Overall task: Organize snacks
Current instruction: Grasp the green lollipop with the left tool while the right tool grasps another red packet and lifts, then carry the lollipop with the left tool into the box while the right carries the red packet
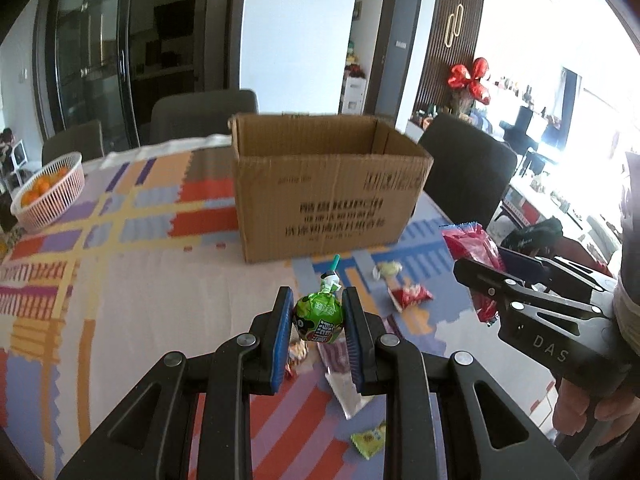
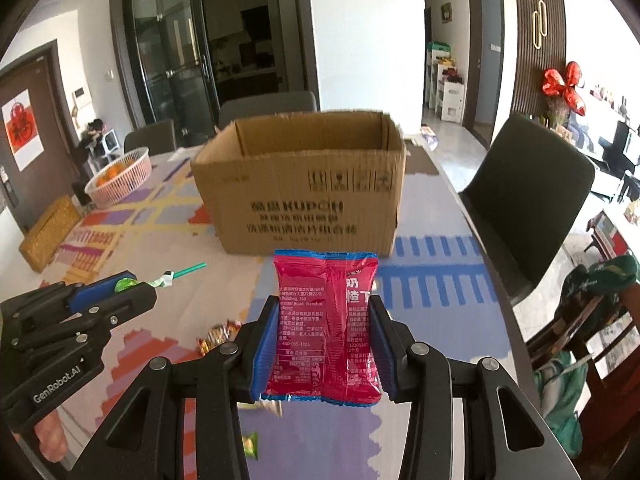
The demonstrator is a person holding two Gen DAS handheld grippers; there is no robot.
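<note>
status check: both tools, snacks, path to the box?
Left tool shut on green lollipop. Right tool shut on red snack packet. Cardboard box open ahead, nothing between it and either tool. Loose snacks remain on tablecloth.

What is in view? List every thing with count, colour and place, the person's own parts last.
box: one, brown cardboard, open, mid-table
lollipop: one, green wrapper, teal stick, in left gripper
packet: one, red with blue edges, in right gripper
loose snacks: several, red, yellow and green, on the table by the grippers
basket: one, pink, holds oranges, far left of table
tablecloth: one, multicoloured
chairs: four, dark, around the table
balloon: one, red, far right
left gripper: black, blue pads, shut on lollipop
right gripper: black, blue pads, shut on packet
hand: one, on right gripper's handle
</note>
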